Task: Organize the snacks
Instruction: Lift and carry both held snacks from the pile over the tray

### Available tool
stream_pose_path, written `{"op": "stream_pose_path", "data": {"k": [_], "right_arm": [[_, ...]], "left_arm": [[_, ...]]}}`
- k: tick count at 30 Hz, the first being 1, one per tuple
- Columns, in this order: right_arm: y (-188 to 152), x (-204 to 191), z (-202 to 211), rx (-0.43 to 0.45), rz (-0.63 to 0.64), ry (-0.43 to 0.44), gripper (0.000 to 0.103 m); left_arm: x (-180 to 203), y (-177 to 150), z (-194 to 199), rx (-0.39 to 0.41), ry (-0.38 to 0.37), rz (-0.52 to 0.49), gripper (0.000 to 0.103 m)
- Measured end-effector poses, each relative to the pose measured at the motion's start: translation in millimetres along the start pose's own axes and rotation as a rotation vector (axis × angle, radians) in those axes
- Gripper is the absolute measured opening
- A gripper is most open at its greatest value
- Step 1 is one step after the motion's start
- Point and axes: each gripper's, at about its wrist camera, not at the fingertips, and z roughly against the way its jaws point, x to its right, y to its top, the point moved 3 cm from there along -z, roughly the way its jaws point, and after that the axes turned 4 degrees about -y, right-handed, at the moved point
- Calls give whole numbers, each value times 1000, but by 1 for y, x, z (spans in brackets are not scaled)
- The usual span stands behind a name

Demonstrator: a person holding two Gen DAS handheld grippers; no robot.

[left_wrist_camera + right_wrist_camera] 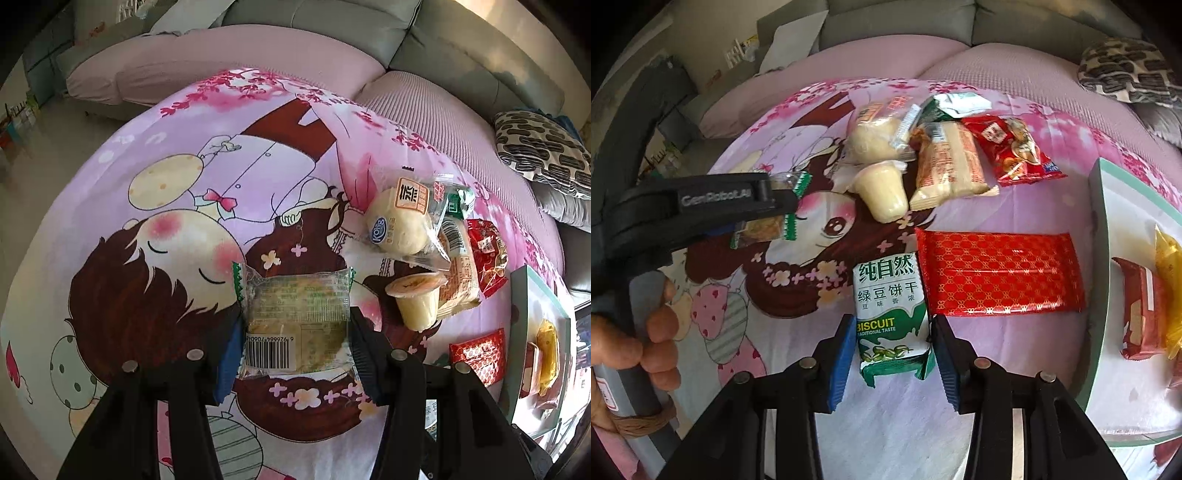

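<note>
Pink cartoon cloth (997,206) spread over the surface, with a grey sofa (886,22) behind. Left gripper (293,314) clamped on a clear packet with green ends (295,306), one pad on each long side, barcode facing up. Seen from the right wrist, that packet up in the air above the cloth, with a hand (653,332) wrapped round the gripper's handle. Right gripper (892,321) pointing down at a green and white biscuit pack (888,295) lying flat on the cloth. Pack right between the two blue pads, pads very close on both sides, but hard to tell if squeezing or not. Just beside the biscuit pack on the right, touching it, a shiny red packet (997,273), also flat. Farther back, a little heap of snacks: a yellow jelly cup (884,192) tipped on its side, a round white bun in a clear bag (871,140), a tan cracker pack (945,166) and a red snack bag (1012,151), all bunched up together. At the far right, a pale green tray (1097,258) with a brown-red bar (1141,306) and a yellow packet (1167,266) inside.
</note>
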Motion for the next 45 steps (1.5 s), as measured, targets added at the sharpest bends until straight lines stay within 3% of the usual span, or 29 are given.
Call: {"op": "stream_pose_path", "data": {"k": [13, 28, 38, 45], "right_arm": [[-9, -13, 1, -38, 34, 25, 47], [6, -20, -22, -19, 22, -26, 44], [9, -11, 12, 66, -23, 39, 43], [14, 16, 37, 117, -95, 15, 43]], "left_arm": [[-2, 0, -1, -9, -8, 2, 56], [2, -1, -2, -11, -2, -13, 56], [4, 7, 18, 62, -3, -10, 56], [21, 14, 40, 137, -4, -47, 56]]}}
